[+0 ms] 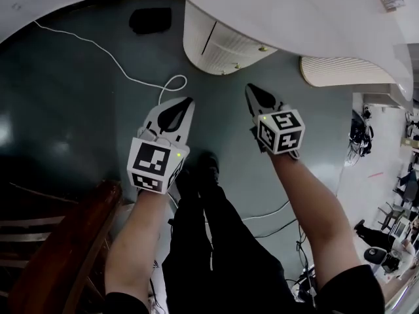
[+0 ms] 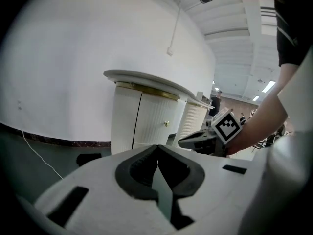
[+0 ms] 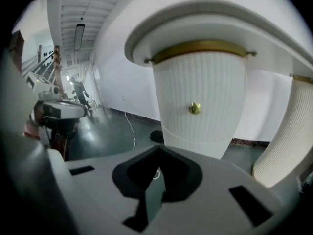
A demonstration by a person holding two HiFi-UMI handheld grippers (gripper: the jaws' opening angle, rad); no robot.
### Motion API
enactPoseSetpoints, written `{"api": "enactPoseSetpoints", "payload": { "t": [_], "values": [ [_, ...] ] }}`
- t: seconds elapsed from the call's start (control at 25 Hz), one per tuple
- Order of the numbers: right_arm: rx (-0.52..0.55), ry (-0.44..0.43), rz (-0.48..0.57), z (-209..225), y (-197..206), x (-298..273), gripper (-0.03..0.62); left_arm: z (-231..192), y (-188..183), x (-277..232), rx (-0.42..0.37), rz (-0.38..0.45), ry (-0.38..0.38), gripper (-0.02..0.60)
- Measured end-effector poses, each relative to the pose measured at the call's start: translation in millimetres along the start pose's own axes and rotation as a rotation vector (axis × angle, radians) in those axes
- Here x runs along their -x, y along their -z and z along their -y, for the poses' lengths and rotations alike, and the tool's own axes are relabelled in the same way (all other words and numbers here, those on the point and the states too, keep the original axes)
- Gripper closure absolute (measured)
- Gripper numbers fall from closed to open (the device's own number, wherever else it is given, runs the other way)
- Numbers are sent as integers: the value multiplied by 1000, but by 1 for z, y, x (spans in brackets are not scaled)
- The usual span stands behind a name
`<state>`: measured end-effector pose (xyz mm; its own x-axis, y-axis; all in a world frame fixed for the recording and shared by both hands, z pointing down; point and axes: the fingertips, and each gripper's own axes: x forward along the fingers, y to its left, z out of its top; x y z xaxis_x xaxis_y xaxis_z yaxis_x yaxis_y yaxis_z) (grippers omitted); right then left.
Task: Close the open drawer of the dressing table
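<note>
The white dressing table (image 1: 294,12) curves across the top of the head view. Its ribbed left pedestal (image 1: 222,44) faces both grippers, and a second ribbed pedestal (image 1: 340,70) stands to the right. A small brass knob (image 3: 195,107) sits on the left pedestal's front (image 2: 146,121). I cannot tell whether a drawer stands open. My left gripper (image 1: 190,101) hangs over the dark floor short of the pedestal, its jaws (image 2: 157,147) shut and empty. My right gripper (image 1: 249,87) is beside it, slightly closer to the pedestal, jaws (image 3: 157,147) shut with nothing between them.
A white cable (image 1: 111,57) loops across the dark green floor (image 1: 65,123). A black object (image 1: 149,19) lies near the wall. A brown wooden chair (image 1: 59,254) stands at lower left. The person's black-clad legs (image 1: 209,241) are below the grippers.
</note>
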<state>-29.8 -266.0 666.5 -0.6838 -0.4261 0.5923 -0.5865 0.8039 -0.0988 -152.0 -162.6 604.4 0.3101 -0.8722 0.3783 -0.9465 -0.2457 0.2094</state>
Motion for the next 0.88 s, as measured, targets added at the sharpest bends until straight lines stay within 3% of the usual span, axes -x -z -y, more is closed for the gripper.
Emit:
{"api": "enactPoseSetpoints", "payload": {
  "t": [0.24, 0.56, 0.68, 0.88],
  "values": [
    [-78, -88, 5, -80, -45, 102, 588, 11, -71, 75, 49, 25, -14, 572],
    [-122, -97, 32, -158, -99, 221, 588, 55, -177, 139, 60, 80, 18, 572],
    [-82, -103, 50, -163, -123, 256, 588, 74, -214, 148, 3, 82, 65, 572],
    [121, -75, 101, -162, -153, 325, 589, 95, -247, 174, -49, 90, 61, 572]
  ]
}}
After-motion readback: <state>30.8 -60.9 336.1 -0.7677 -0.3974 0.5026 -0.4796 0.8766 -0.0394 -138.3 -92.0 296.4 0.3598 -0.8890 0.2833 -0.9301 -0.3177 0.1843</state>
